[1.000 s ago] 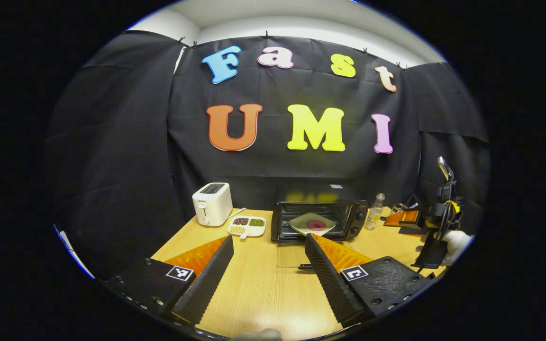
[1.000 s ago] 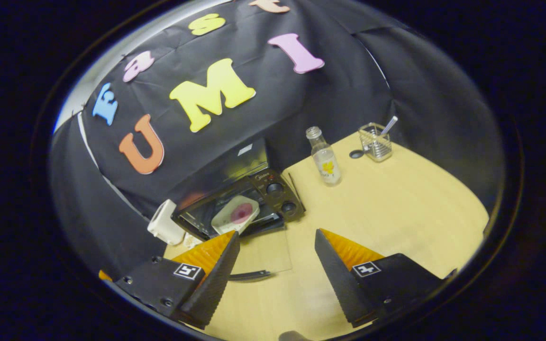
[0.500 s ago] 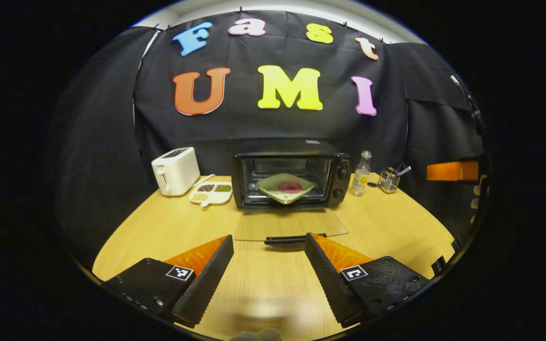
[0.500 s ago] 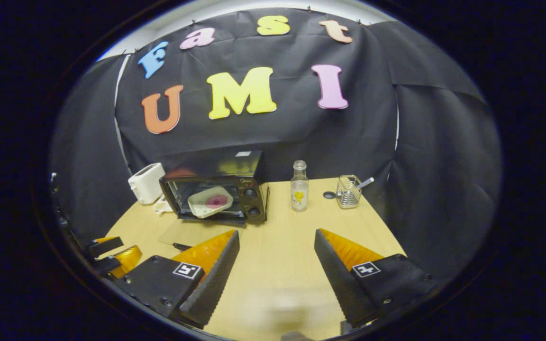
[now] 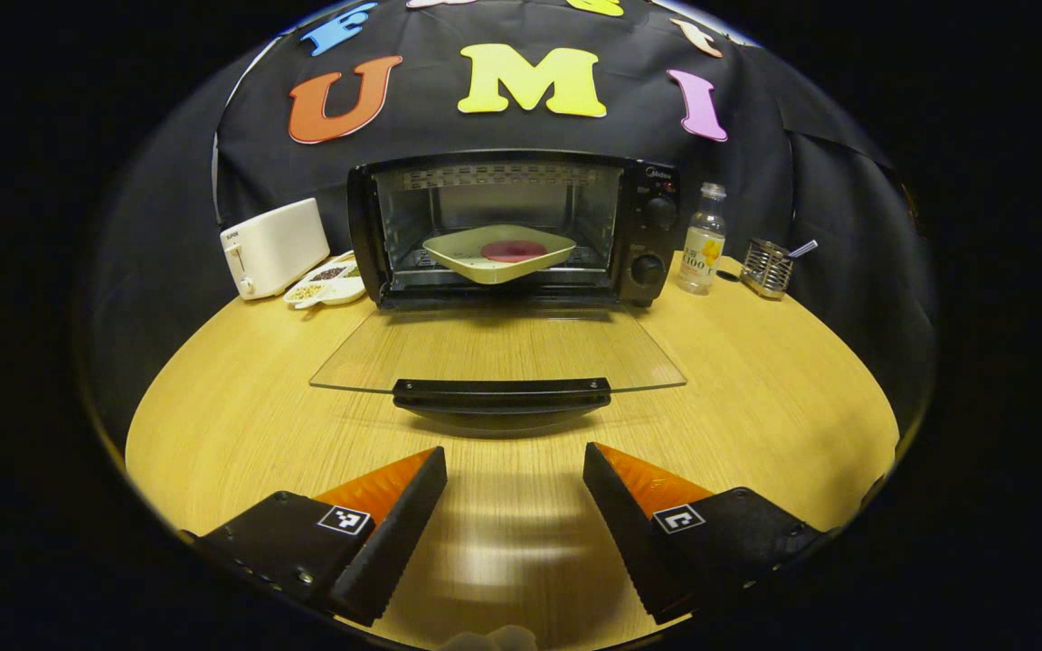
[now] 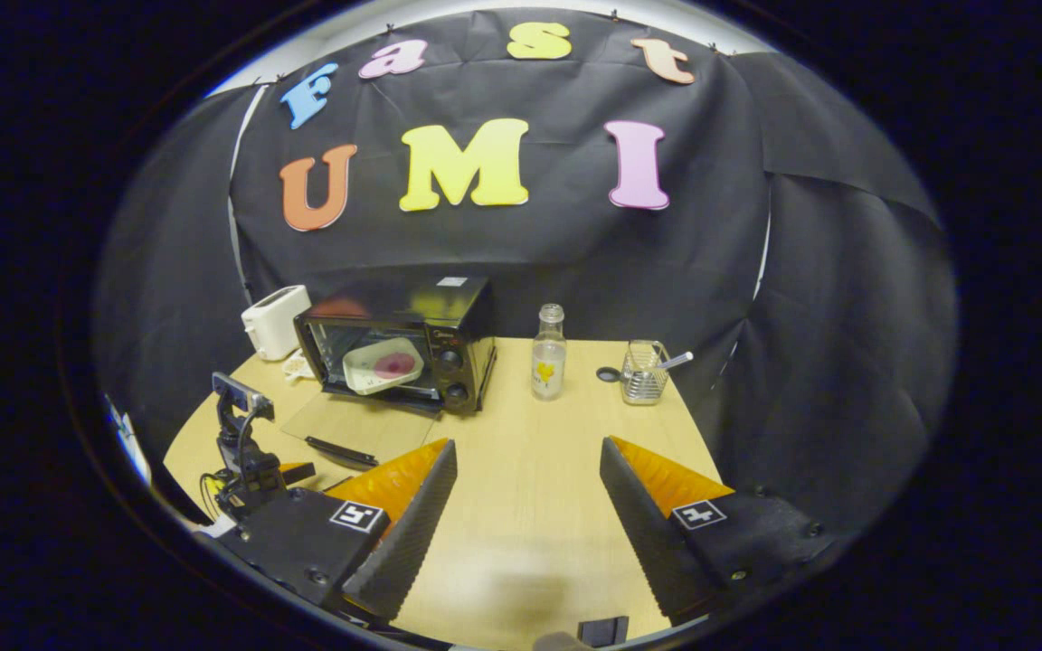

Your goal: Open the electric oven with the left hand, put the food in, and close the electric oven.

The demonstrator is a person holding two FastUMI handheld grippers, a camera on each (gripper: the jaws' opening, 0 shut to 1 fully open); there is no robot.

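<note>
So the electric oven (image 5: 512, 226) sits at the back of the counter (image 5: 756, 407) with its glass door (image 5: 498, 348) flopped flat open, and the food (image 5: 512, 250) on its plate (image 5: 496, 255) is already on the rack inside. Only the closing step looks left. Left claw (image 5: 514, 470) is just short of the door handle (image 5: 501, 394), jaws apart and empty. Right claw (image 6: 528, 479) hangs back, also spread, holding nothing. Next move I'd guess: get under that handle and swing the door up
</note>
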